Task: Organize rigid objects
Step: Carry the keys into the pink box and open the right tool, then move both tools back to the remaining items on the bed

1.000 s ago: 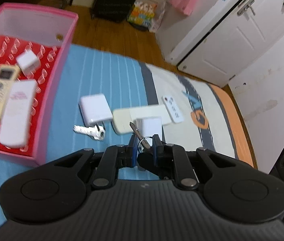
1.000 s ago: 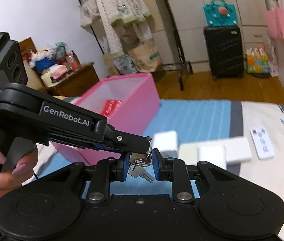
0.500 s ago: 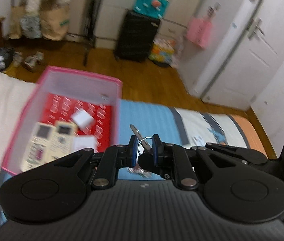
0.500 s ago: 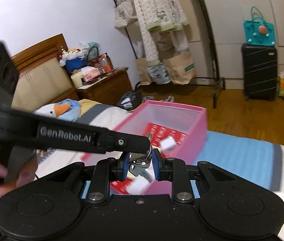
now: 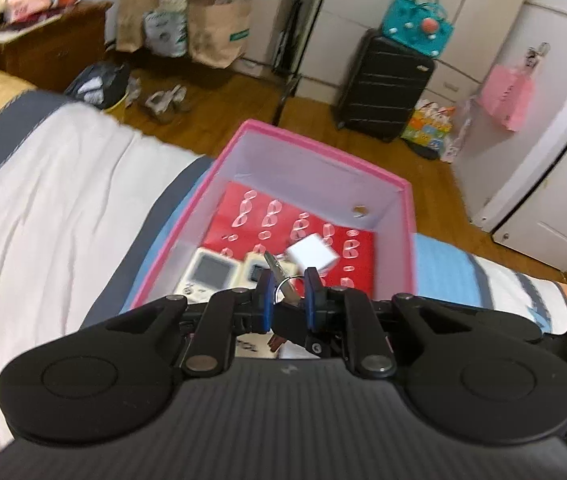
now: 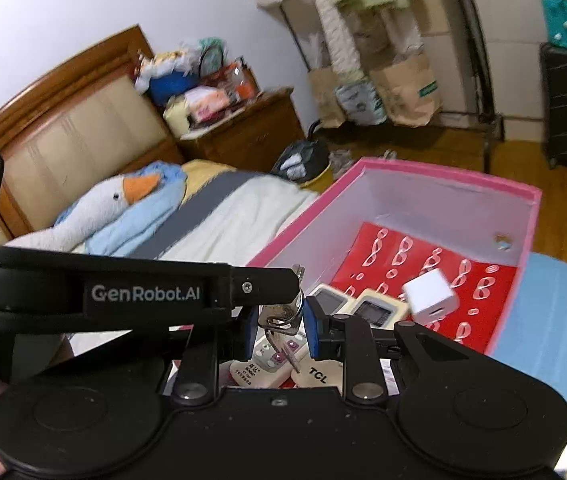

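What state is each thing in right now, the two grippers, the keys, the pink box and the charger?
left gripper: shut on keys
right gripper: shut on keys
keys: held above pink box
pink box: open, partly filled
white charger: inside box, tilted

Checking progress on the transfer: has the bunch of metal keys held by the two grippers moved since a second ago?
Yes. The metal keys have travelled from above the blue striped bedcover to above the pink storage box, over its red floor.

Pink box (image 5: 399,184), red lining (image 5: 315,220) with pale loop print; white cube (image 5: 312,257); blue-padded black tongs (image 5: 288,292).
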A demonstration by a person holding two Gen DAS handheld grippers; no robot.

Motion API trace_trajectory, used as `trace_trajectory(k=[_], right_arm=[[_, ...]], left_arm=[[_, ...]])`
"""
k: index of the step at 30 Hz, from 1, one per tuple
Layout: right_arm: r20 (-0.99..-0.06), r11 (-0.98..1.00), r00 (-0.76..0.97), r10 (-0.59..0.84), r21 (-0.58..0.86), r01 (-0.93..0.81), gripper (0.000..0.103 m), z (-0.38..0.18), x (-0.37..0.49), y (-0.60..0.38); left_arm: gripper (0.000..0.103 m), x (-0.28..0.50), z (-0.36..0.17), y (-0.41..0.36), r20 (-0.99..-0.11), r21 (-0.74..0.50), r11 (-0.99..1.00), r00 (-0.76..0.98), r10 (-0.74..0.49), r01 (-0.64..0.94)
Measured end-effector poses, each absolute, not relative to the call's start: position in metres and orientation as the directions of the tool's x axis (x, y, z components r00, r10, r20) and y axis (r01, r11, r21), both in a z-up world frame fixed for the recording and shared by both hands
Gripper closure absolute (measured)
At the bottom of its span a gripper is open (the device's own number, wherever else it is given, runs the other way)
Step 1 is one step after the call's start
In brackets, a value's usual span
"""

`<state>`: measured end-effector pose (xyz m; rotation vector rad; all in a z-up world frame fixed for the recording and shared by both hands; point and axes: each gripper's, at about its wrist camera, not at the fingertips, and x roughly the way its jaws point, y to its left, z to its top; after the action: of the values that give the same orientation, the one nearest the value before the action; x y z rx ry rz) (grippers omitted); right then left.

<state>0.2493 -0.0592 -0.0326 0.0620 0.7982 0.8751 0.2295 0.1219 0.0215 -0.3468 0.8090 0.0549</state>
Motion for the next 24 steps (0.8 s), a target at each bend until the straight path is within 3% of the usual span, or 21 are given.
trace_trajectory(k=[8,12,19,24], right_arm=[[-0.679,0.663,0.317,0.662,0.334,-0.670,0.070,-0.064,0.266,-0.038],[-0.656,0.653,0.324,0.681,0.344,-0.675,0.068,-0.052,0.255,-0.065],[-0.612,0.677,0.408,0.678,0.303,-0.671,0.067,-0.004,0.229,-0.127],[-0.617,0.703,0.471,0.631,0.195,-0.684,0.067,0.023,0.203,-0.162]], left_arm=[[0.084,0.247,-0.023,0.143,-0.774,-0.235,0.933,0.634,-0.009,-0.274],[0.057,0.244,-0.025,0.143,-0.768,-0.263,0.929,0.639,-0.038,-0.260],[0.056,0.238,-0.001,0.119,-0.756,-0.269,0.953,0.644,-0.117,-0.142],[0.056,0.227,0.019,0.096,-0.754,-0.312,0.950,0.617,-0.227,-0.032]])
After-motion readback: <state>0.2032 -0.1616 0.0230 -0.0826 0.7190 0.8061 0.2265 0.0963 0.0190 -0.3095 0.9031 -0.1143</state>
